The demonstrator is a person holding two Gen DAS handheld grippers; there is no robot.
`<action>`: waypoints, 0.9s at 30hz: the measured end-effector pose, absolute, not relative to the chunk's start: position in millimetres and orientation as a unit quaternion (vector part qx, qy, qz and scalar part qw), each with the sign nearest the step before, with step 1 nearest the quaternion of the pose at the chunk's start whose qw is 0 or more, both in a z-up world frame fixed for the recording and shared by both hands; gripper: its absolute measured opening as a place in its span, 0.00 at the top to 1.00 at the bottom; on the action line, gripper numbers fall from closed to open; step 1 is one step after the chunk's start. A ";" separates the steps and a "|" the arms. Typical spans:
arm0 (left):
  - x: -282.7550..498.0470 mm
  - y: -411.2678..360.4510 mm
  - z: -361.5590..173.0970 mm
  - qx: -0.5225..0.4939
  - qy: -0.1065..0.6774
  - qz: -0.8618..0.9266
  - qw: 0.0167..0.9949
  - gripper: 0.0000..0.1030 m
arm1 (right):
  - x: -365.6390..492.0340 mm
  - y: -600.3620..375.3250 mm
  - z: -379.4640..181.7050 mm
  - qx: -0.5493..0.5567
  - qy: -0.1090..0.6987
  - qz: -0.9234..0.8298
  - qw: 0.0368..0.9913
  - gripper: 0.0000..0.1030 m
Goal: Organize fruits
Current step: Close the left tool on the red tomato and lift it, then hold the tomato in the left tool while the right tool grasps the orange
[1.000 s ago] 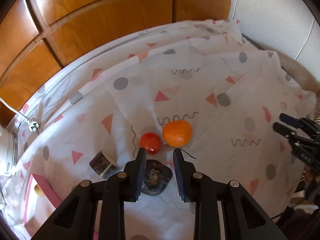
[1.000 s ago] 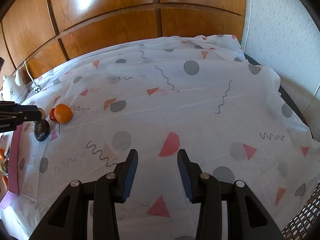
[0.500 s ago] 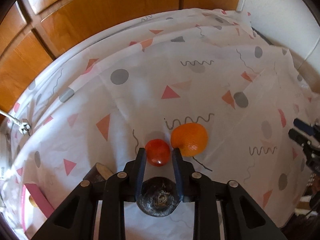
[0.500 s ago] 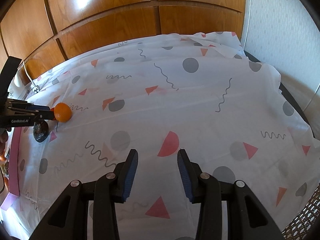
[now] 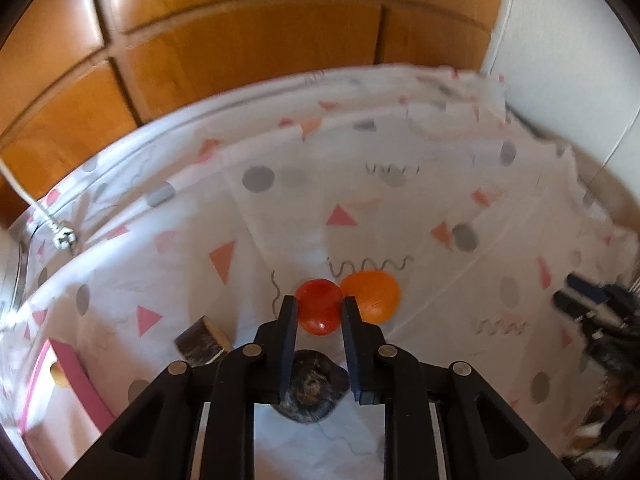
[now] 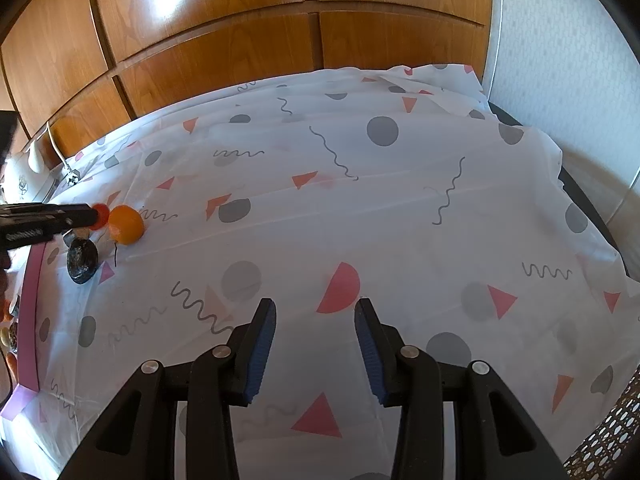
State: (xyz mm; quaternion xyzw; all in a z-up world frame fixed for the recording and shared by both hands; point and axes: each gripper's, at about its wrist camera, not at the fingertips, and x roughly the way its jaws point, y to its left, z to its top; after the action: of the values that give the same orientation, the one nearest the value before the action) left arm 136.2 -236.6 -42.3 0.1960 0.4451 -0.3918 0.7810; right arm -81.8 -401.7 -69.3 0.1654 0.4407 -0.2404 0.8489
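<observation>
Red and glossy, a small round fruit that looks like a tomato (image 5: pixel 319 312) sits clenched between the two black fingers of our left gripper (image 5: pixel 318 312), the pads pressing its sides. We take the orange fruit (image 5: pixel 374 296) as our landmark: the tomato touches it on its left, a dark, wrinkled fruit (image 5: pixel 310 394), perhaps an avocado, lies nearer to us than the orange and under the gripper's fingers, and a short brown cut piece (image 5: pixel 202 342), which we cannot identify, lies farther left again. All rest on a white tablecloth (image 5: pixel 400 216) printed with pink triangles, grey dots and squiggles. Far left of the orange, a pink-edged tray (image 5: pixel 72 368) shows at the cloth's border, and it looks like the place where the fruits belong. Our right gripper (image 6: pixel 316 344) hangs well to the right of the orange, over bare cloth, its blue-padded jaws parted with nothing between them. We judge the step in hand to be lifting the tomato away. To do it well, we should raise it straight up first, since it leans on the orange and a sideways drag could set the orange rolling. We should keep the squeeze gentle, because a ripe tomato bruises easily, then carry it left, clear of the dark fruit below.
</observation>
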 end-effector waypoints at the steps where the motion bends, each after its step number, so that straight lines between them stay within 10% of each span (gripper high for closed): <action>1: 131.1 -230.5 -34.7 0.186 0.437 -0.395 0.786 0.79 | -81.9 -401.7 -69.1 0.166 0.440 -0.240 0.849 0.60; 27: 23.1 -174.4 -81.7 0.131 0.436 -0.348 0.819 0.77 | -77.1 -367.8 -54.7 0.134 0.442 -0.209 0.862 0.60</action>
State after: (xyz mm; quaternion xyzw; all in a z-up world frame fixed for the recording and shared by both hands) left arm 23.1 -174.4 -81.7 0.1305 0.4363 -0.3484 0.8193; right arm -77.1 -367.8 -54.7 0.1343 0.4415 -0.2086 0.8623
